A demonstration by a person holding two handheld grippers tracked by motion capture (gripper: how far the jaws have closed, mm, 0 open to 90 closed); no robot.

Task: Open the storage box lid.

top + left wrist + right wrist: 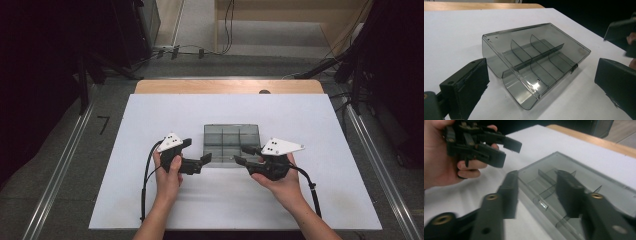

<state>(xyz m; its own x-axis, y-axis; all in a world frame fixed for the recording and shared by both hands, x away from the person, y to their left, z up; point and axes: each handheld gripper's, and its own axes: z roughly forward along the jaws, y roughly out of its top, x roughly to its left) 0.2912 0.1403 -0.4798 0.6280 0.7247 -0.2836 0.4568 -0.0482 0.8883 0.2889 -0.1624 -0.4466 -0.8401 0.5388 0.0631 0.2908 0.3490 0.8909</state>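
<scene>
Smoky-grey plastic organiser box point(231, 144) sits near the middle of my white tabletop point(150, 115), between my two grippers. It is see-through, with a long divider running its length and shorter cross walls cutting it into small compartments, which look empty. In my left gripper view the box point(534, 62) lies open side up, one curved end wall turned toward me and a small latch tab on its long edge.

My left gripper point(196, 156) hangs just off the box's left edge, near its front corner, apart from it. Its jaws are spread wide, and in my left gripper view nothing lies between them but bare table and the box farther on. My left hand point(169, 172) wraps the gripper's body from below.

My right gripper point(241, 154) is at the box's front right corner. Its jaws are partly drawn in but not pressed together. In my right gripper view one jaw stands outside the box's long wall and the other reaches over the compartments, so the wall lies between them. That view is blurred, and I cannot tell for sure whether either pad presses on the plastic; a gap still seems to show. My right hand point(282, 182) holds the gripper from underneath.
</scene>
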